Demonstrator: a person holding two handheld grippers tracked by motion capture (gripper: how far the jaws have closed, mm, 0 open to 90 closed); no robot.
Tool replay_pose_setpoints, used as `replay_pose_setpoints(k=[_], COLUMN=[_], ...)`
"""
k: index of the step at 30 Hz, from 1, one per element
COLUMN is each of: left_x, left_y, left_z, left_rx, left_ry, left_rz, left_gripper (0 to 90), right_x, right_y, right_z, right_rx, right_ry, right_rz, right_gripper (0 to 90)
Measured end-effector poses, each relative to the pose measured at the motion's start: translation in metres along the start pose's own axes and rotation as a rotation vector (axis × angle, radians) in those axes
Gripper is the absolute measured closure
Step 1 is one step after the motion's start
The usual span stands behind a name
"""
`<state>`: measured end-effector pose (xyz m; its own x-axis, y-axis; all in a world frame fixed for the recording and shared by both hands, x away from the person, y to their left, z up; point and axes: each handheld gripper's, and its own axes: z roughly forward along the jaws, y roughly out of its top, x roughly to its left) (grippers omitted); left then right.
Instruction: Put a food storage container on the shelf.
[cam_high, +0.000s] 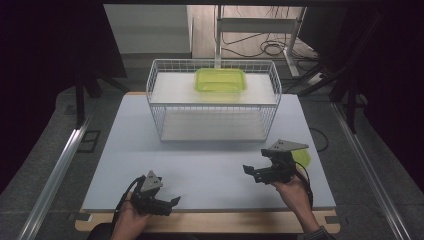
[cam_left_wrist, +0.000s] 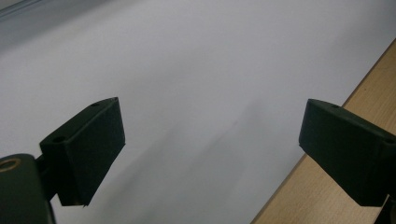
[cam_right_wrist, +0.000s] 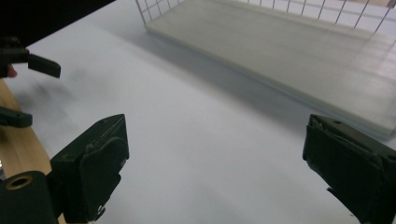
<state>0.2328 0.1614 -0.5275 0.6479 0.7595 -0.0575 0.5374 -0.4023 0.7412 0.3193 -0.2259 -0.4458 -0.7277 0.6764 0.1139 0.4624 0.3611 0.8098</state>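
A: Left gripper (cam_high: 167, 204) low at the near edge of the desk (cam_high: 210, 165), in the person's left hand (cam_high: 127, 220). State of the fingers?

B: Released. In the left gripper view the two black fingers (cam_left_wrist: 88, 149) stand wide apart with only pale desk surface between them; the wooden border (cam_left_wrist: 336, 186) of the desk runs under the right-hand one.

A: Right gripper (cam_high: 252, 171)?

B: Held in the right hand (cam_high: 295, 192) above the right front part of the desk, pointing toward the left. Fingers (cam_right_wrist: 93, 163) also spread wide in the right gripper view, nothing between them (the picture is somewhat blurred, but the gap is plain).

A: Nearest thing to it?

B: A yellow-green round thing (cam_high: 303, 157) just behind the right gripper, mostly hidden by it; cannot tell what it is. Whether it touches the gripper, cannot tell.

A: Rest of the desk?

B: White wire basket (cam_high: 165, 75) with two levels at the far middle. A yellow-green tub (cam_high: 220, 80) sits on the upper shelf, toward the back. The lower shelf (cam_right_wrist: 280, 51) shows ahead of the right gripper in its own view. The left gripper's fingers (cam_right_wrist: 44, 65) appear at that view's left edge.
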Motion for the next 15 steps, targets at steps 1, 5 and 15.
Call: replay_pose_setpoints(k=[1, 5, 15], left_x=[0.0, 0.002, 0.001], left_y=[0.0, -0.001, -0.001], left_z=[0.0, 0.001, 0.003], left_rx=[0.0, -0.021, -0.018], left_ry=[-0.001, 0.005, 0.008], left_rz=[0.003, 0.013, 0.022], left_gripper=[6.6, 4.8, 2.8], right_x=[0.001, 0.004, 0.001], right_y=[-0.003, -0.019, -0.038], right_z=[0.001, 0.005, 0.014], right_rx=[0.003, 0.036, 0.089], right_ry=[-0.003, -0.008, -0.034], right_rz=[-0.001, -0.012, 0.017], right_gripper=[7.1, 6.7, 4.8])
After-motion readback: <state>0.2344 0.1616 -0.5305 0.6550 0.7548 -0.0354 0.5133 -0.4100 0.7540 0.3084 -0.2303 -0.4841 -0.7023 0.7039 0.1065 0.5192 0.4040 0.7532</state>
